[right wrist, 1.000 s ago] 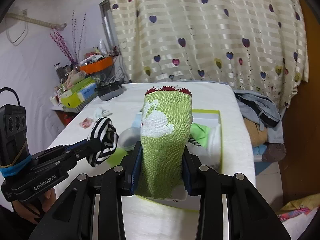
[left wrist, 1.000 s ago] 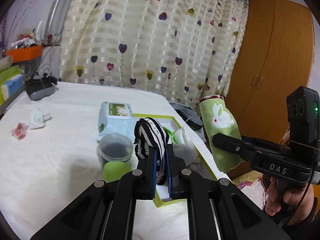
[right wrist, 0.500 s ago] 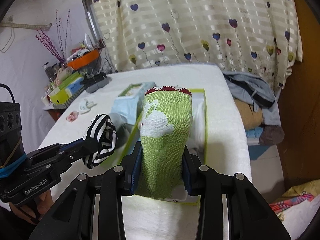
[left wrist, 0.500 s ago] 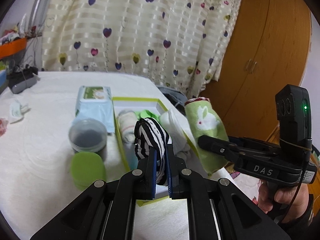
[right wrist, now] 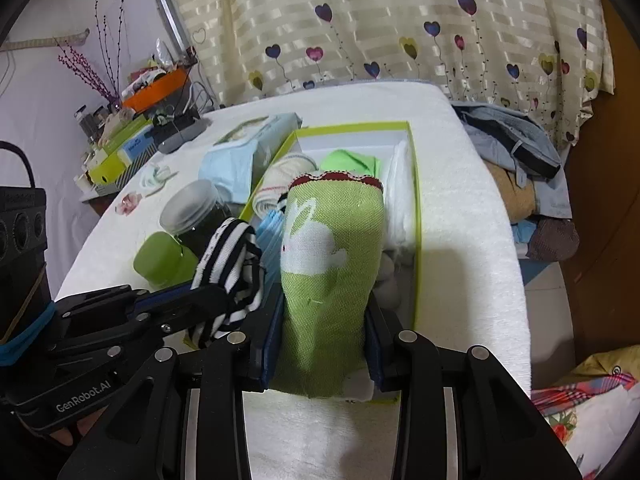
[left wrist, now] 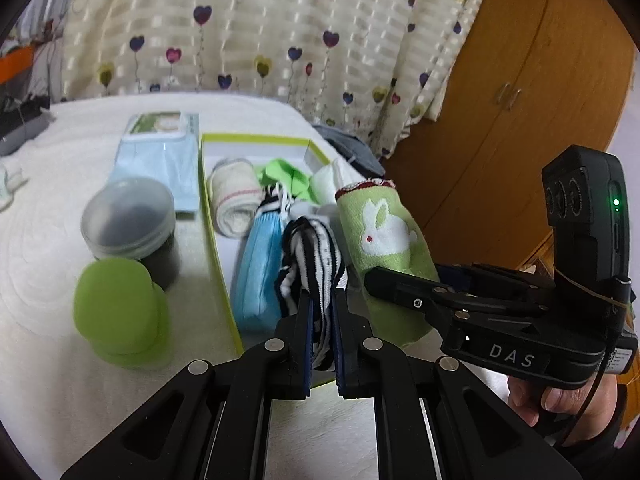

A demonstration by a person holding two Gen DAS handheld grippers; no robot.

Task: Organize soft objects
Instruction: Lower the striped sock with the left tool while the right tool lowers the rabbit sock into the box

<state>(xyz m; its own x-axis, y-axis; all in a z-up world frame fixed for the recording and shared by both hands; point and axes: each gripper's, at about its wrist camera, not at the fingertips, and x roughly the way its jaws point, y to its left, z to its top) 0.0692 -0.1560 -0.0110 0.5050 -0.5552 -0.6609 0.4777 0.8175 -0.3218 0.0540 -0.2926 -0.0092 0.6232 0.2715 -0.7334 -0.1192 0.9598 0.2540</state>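
Note:
My left gripper [left wrist: 321,300] is shut on a black-and-white striped sock [left wrist: 310,256], held low over the near end of the green-rimmed box [left wrist: 256,139]. Beside it my right gripper [right wrist: 325,320] is shut on a green rabbit sock [right wrist: 328,248], also over the box's near end [right wrist: 416,216]. In the left wrist view the rabbit sock [left wrist: 380,232] hangs just right of the striped one. The box holds a rolled cream sock [left wrist: 234,200], a blue face mask [left wrist: 260,264], a bright green cloth [left wrist: 286,176] and white cloth [left wrist: 332,180].
Left of the box stand a frosted-lid jar [left wrist: 128,224], a green cup [left wrist: 116,308] and a wipes pack [left wrist: 160,152] on the white quilted surface. Clothes [right wrist: 516,160] lie piled off the right edge. A wooden wardrobe [left wrist: 520,100] stands behind.
Both grippers have sunk and tipped down toward the box, still holding their socks. The box's contents now show closer and larger beneath them.

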